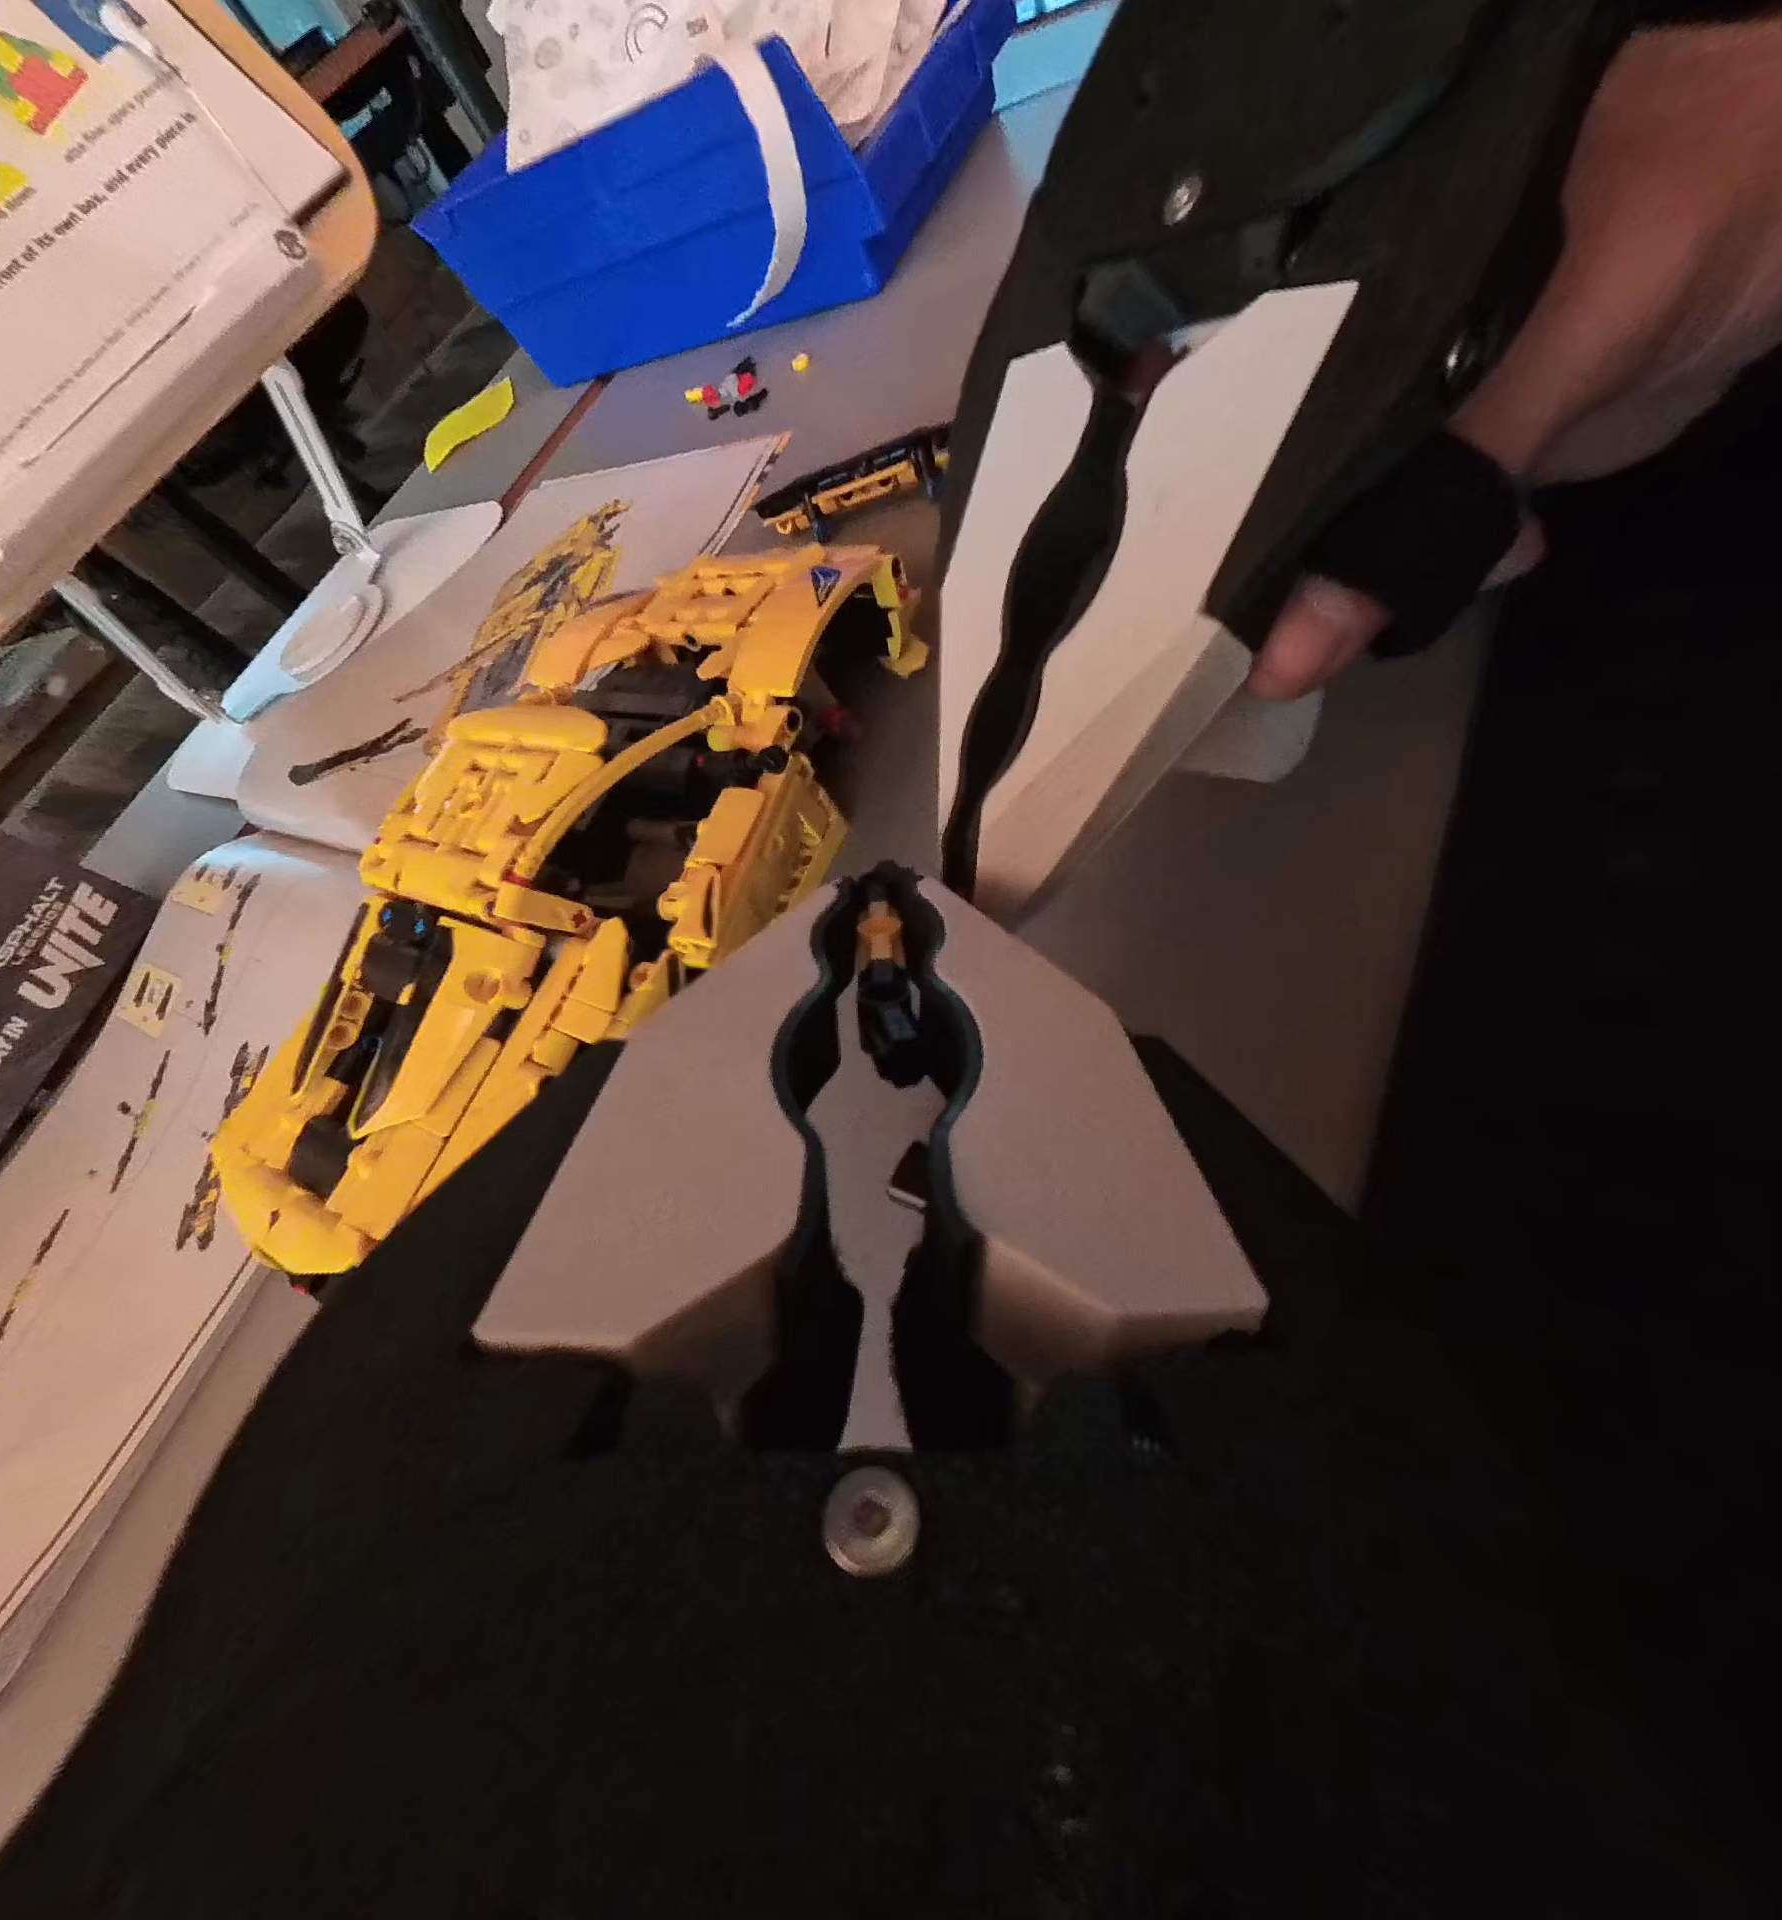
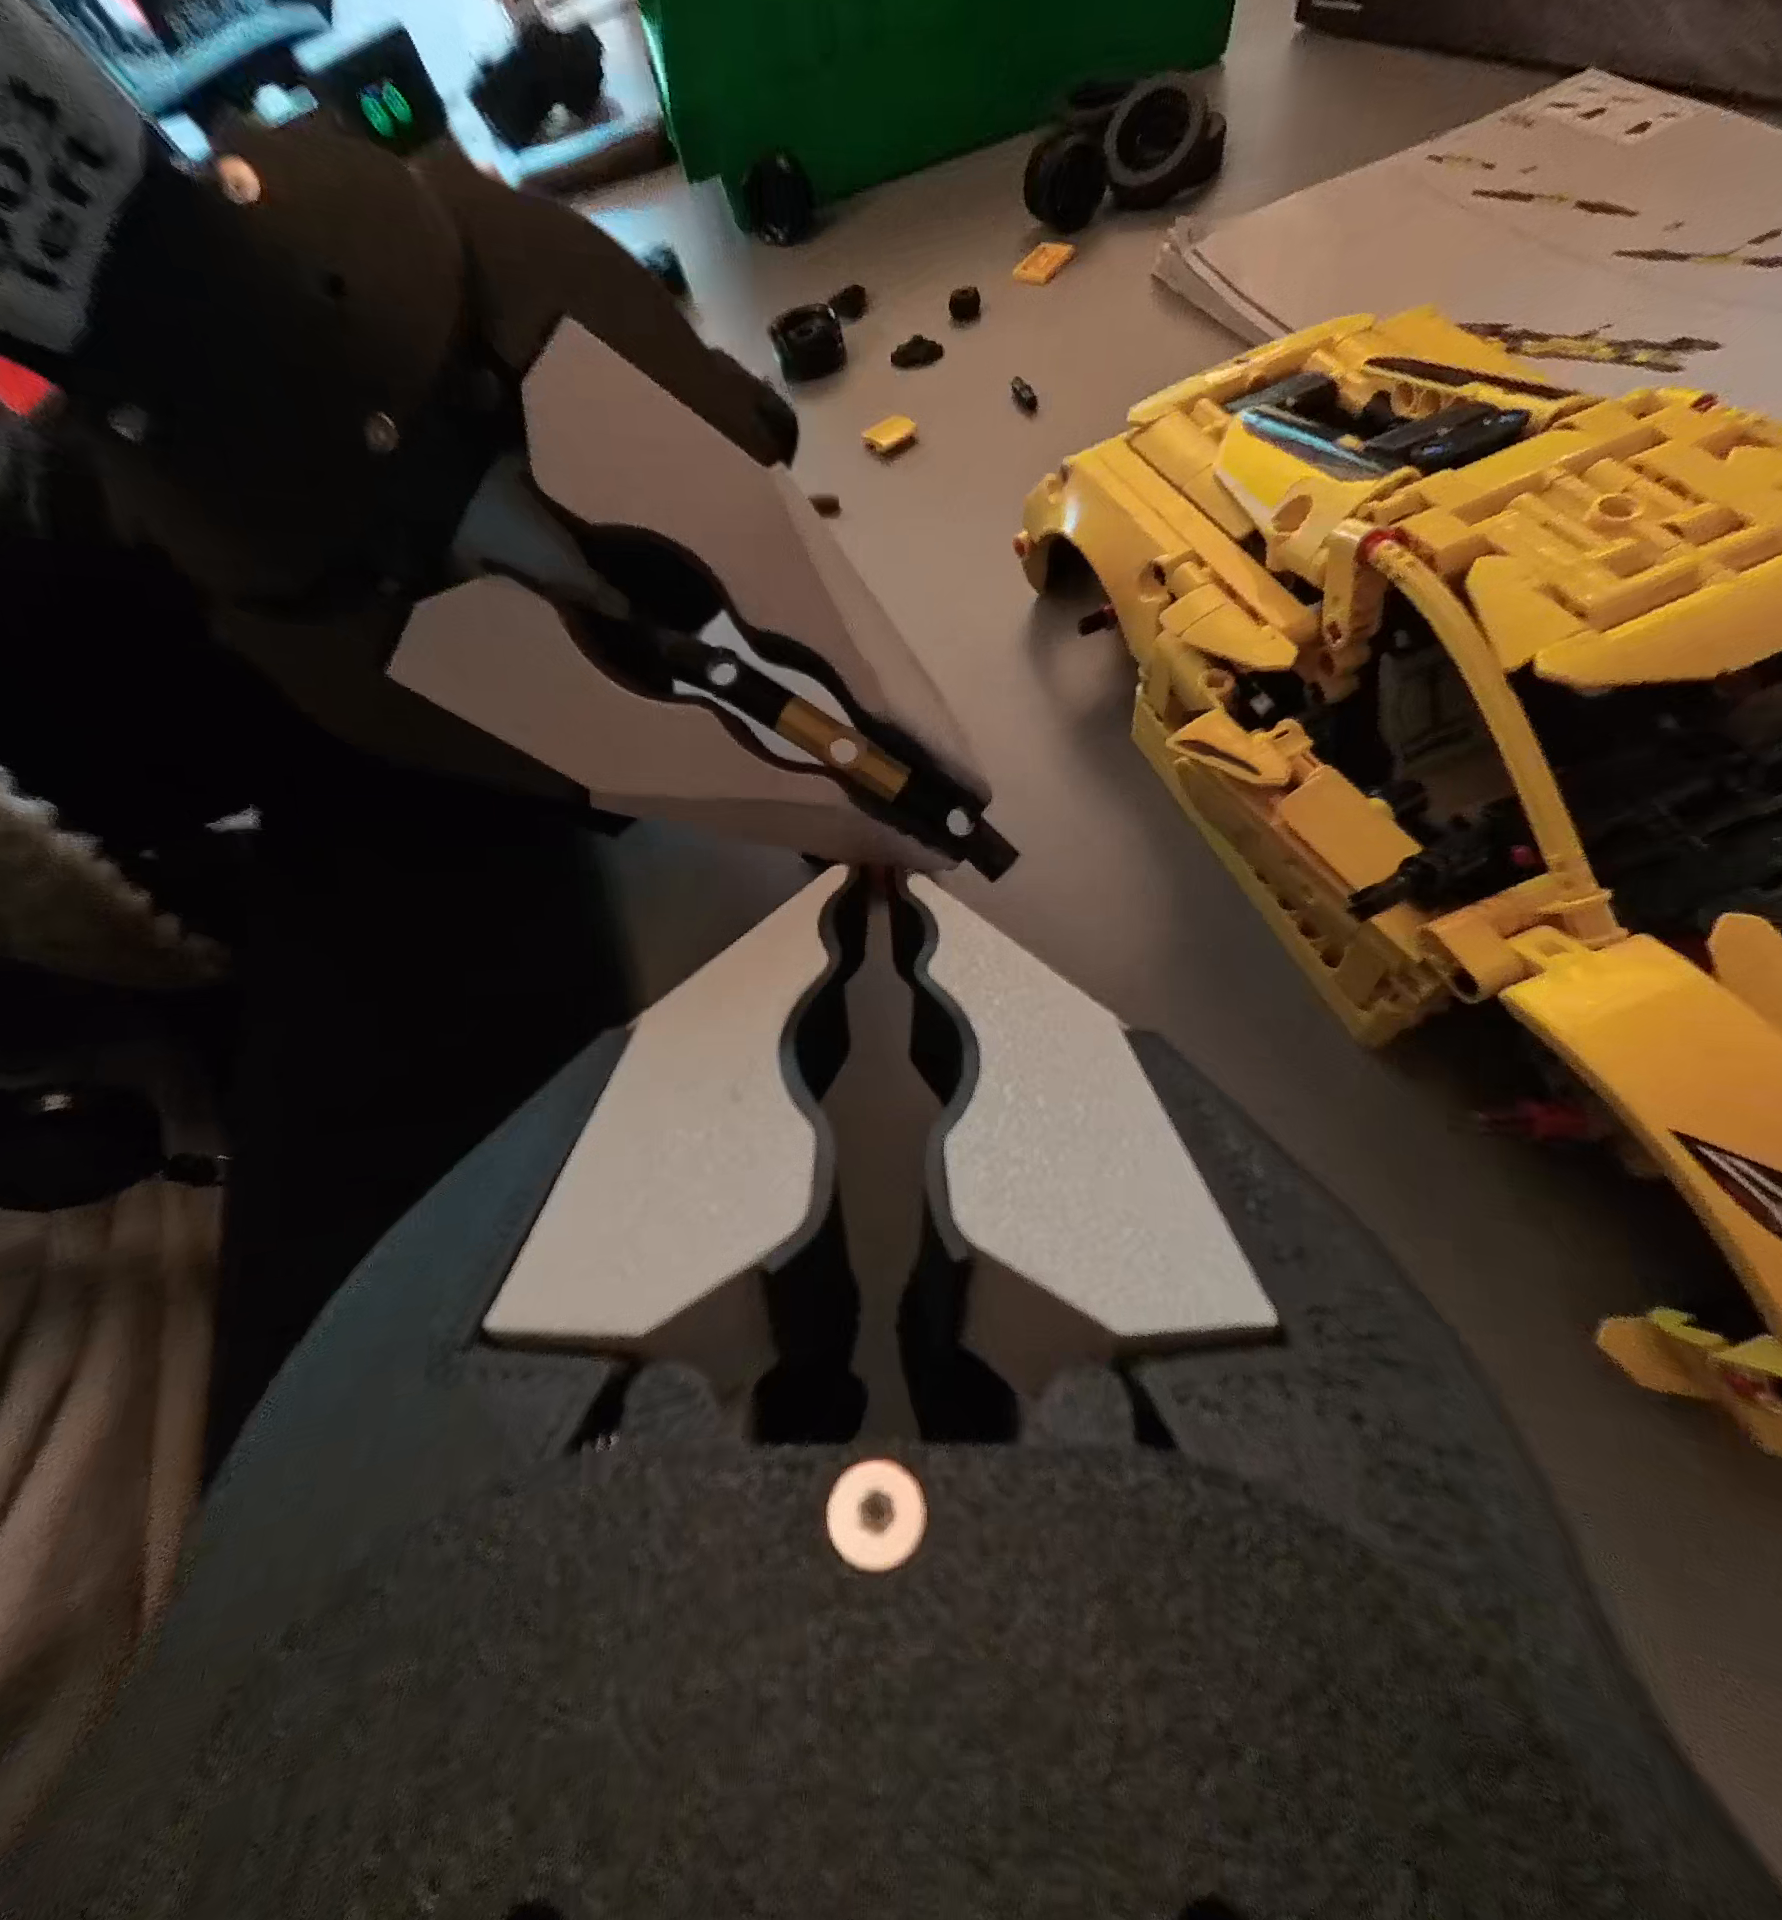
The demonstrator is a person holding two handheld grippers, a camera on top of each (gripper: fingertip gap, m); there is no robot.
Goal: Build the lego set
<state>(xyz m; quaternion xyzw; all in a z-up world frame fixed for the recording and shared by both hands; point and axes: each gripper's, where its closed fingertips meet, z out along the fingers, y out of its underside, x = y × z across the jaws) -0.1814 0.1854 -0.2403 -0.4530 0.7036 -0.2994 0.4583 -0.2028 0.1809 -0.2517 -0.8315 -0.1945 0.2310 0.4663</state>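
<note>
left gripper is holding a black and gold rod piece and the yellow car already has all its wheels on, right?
No. The yellow brick-built car has empty wheel arches in the right wrist view; loose black tyres lie on the grey table. The left gripper does hold the black and gold rod piece.

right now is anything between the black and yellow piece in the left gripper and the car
Nothing visible does. The left gripper holds the black and yellow piece above bare table, and the yellow car lies just beyond. The right gripper sits beside the tip, not between.
</note>
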